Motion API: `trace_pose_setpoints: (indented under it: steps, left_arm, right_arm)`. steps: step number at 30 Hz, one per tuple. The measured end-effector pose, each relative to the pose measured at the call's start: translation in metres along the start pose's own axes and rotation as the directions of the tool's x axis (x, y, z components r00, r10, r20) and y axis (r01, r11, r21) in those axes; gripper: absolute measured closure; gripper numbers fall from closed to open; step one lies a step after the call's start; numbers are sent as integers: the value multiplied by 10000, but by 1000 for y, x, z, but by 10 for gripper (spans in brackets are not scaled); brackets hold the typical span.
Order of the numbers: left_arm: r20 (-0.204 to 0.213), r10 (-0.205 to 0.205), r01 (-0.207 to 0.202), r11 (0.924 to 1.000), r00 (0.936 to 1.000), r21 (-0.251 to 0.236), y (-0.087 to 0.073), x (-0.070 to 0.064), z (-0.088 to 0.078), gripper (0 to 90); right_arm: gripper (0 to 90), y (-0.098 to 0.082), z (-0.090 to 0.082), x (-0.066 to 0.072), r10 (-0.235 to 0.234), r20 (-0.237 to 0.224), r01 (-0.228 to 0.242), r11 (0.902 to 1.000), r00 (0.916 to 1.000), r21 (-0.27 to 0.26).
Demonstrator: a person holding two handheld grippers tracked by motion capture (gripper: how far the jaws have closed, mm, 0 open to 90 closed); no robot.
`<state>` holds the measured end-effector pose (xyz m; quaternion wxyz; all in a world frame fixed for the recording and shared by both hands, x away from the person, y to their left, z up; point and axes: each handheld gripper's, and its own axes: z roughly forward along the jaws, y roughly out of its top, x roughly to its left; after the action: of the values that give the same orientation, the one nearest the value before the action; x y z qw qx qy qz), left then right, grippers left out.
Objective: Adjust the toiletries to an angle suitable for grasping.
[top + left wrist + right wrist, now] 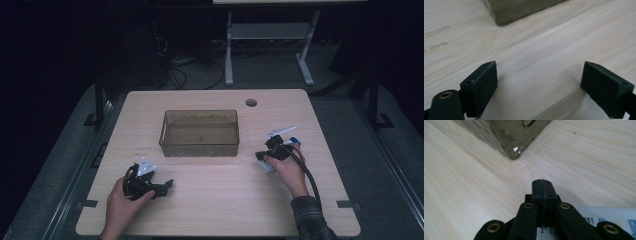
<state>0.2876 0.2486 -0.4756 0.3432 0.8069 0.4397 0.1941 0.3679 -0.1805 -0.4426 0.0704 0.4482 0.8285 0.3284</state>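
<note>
Dark room, pale wood bench [215, 200] | smoky bin [200, 133] mid-bench, apparently empty | my left gripper [167, 185] rests jaws apart, idle | my right gripper [542, 185] pinched together on nothing, over a white labelled packet [609, 216] near the bin, likely lining up a pick

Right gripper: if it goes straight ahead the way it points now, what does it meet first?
Probably the near corner of the clear bin; the shut right gripper has bare table before it, though depth is uncertain.

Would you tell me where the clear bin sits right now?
In the high view, the clear bin sits mid-table, ahead of and between the left gripper and right gripper.
</note>
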Motion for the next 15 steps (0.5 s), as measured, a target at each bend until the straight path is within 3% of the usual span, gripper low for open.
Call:
trace_pose_setpoints:
  steps: [15]
  left_arm:
    - [0, 10, -10, 10000, 10000, -1, 0, 0, 0, 125]
  right_arm:
    - [900, -25, -11, 8, 47, -10, -47, 10000, 10000, -79]
